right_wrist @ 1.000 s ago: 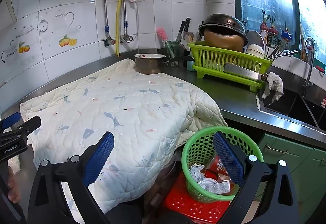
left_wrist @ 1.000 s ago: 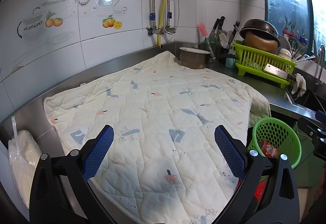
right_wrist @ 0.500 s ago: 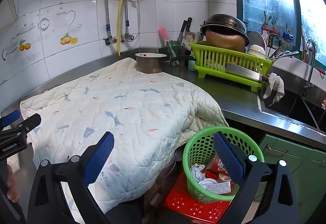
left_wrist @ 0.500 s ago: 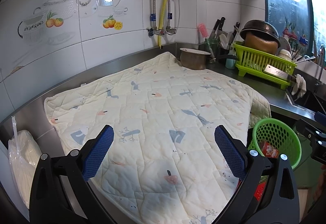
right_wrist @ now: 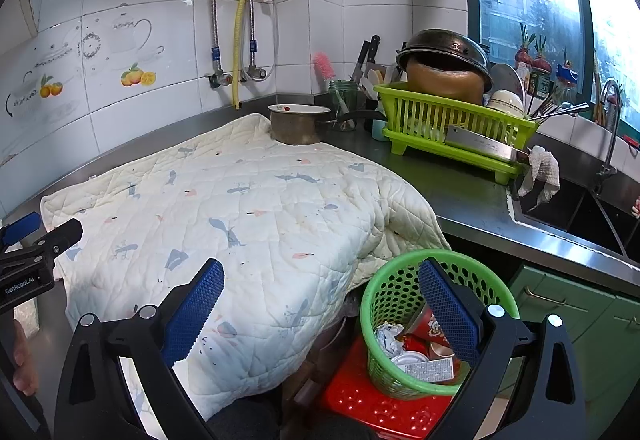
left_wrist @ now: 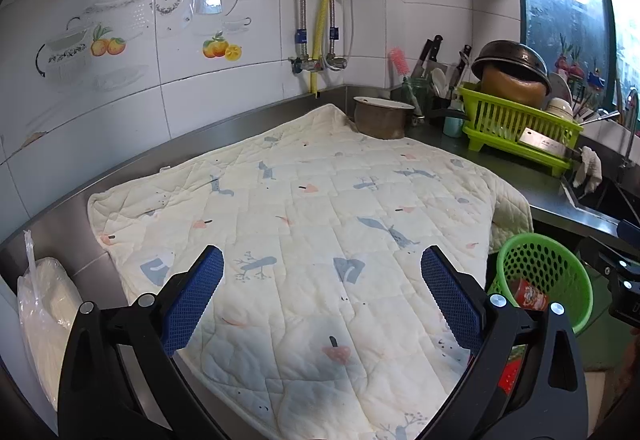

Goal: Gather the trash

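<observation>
Hovering with jaws spread and empty, the left gripper point(left_wrist: 322, 292) and right gripper point(right_wrist: 320, 296) have barely shifted over the last second. Beside the quilt point(right_wrist: 248, 207), the green basket point(right_wrist: 400, 386) holds the trash point(right_wrist: 420, 354); collection looks complete.

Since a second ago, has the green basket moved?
No. The green basket still sits on the red stool beside the quilt's hanging corner.
</observation>
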